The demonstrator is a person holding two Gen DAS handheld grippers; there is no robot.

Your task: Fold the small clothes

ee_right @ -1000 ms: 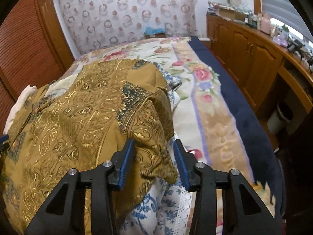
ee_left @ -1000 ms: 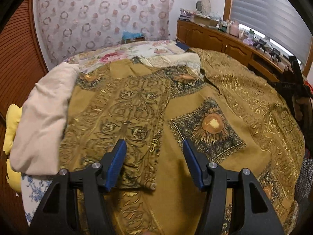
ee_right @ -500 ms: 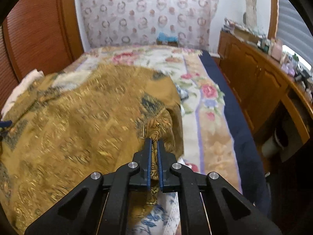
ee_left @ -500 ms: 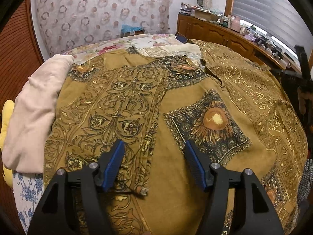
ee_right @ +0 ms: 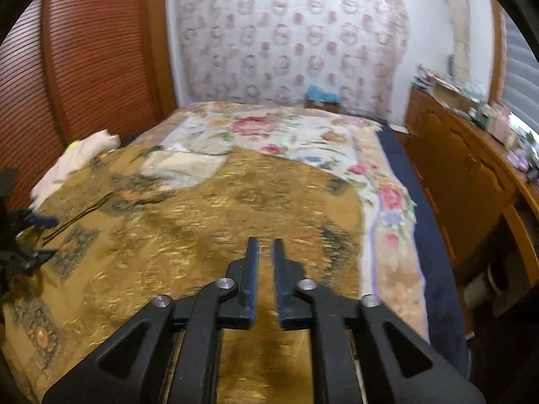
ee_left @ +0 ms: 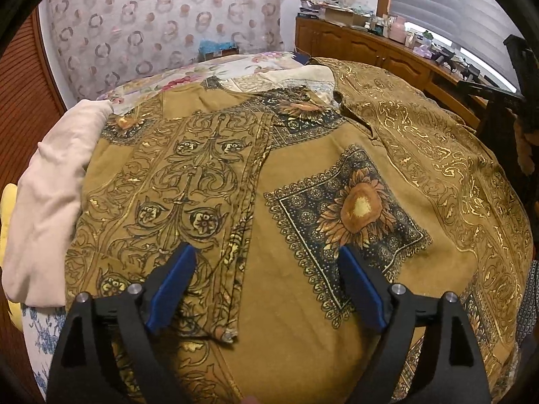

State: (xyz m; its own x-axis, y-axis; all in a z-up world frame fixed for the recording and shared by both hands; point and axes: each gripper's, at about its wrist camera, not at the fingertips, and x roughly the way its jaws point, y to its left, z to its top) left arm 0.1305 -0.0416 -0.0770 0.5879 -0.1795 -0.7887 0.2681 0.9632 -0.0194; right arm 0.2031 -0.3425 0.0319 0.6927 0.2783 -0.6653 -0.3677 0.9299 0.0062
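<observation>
Over the ochre gold-printed garment (ee_left: 303, 175), left gripper (ee_left: 266, 282) jaws spread; right gripper (ee_right: 265, 269) jaws narrowly parted.

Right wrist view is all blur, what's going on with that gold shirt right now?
A person with a handheld gripper in each hand is folding the gold patterned shirt spread on the bed. The right gripper is over the shirt's right side, its jaws nearly closed with a thin gap; blur hides whether cloth is pinched. The left gripper hovers wide open over the near hem, by the folded placket, holding nothing. A cream cloth lies along the shirt's left edge.
</observation>
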